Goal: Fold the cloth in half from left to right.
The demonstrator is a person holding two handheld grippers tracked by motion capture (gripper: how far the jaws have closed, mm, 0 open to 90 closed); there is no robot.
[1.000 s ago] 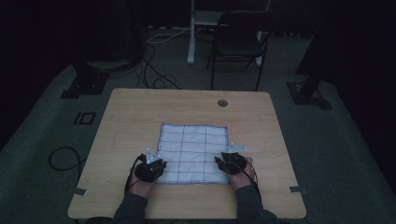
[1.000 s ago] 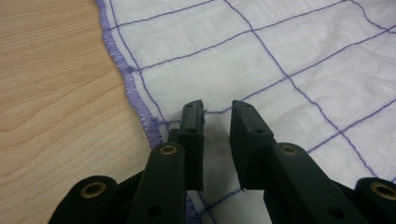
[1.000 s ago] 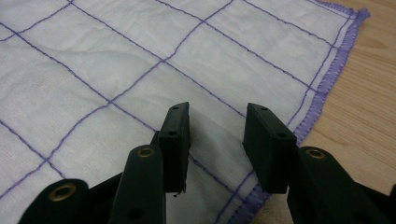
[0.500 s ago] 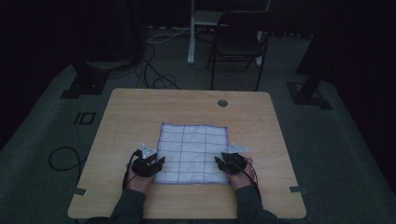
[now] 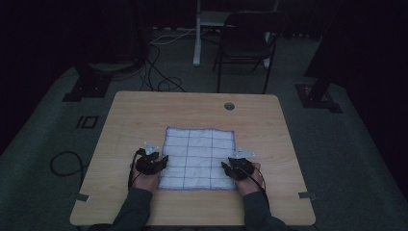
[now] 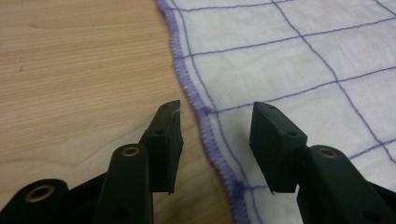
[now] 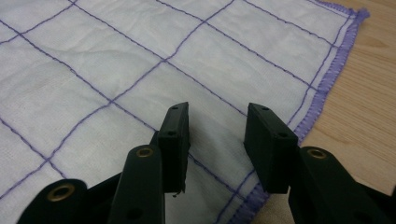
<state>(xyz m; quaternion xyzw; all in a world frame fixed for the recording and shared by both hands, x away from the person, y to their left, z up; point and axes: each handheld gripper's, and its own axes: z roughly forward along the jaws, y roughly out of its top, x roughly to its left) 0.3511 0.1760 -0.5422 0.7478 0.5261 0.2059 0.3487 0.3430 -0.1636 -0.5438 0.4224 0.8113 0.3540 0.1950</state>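
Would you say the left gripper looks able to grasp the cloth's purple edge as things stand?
Probably yes: the left gripper has just opened, its jaws straddle the cloth hem on the table, nothing between.

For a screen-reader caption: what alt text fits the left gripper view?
Open hand-held gripper, jaws straddling the purple-stitched left edge of a white checked cloth lying flat on a wooden table, nothing pinched.

The high view is looking down over the table [image 5: 144, 110]; both gripper views are hovering close, sharing the cloth [image 6: 289, 60] beyond their fingers [image 7: 175, 135].
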